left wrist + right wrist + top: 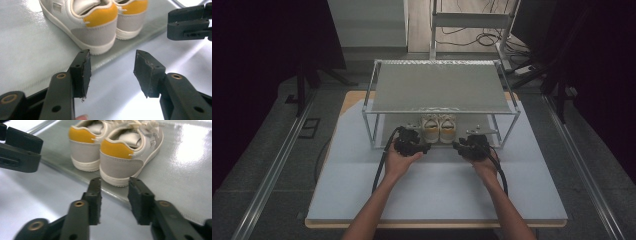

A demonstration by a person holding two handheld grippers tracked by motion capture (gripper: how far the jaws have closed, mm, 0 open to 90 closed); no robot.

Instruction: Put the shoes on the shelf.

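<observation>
A pair of white and grey shoes with yellow heel tabs [439, 128] stands side by side on the lower shelf [180, 170] of a metal rack, heels toward me. My left gripper [423, 146] is just in front of the left shoe [92, 22]. Its jaws [112, 56] are open with nothing between them. My right gripper [459, 146] is in front of the right shoe [125, 152], jaws [114, 182] open and empty, close to the heel but apart from it. Each gripper view also catches the other gripper: the right one [187, 22] and the left one [20, 150].
The rack's top shelf [439, 87] overhangs the shoes, with thin metal posts at its corners. The rack stands on a pale board [437, 190] over a wooden table. Black cables trail from both grippers. Rails run along the floor on either side.
</observation>
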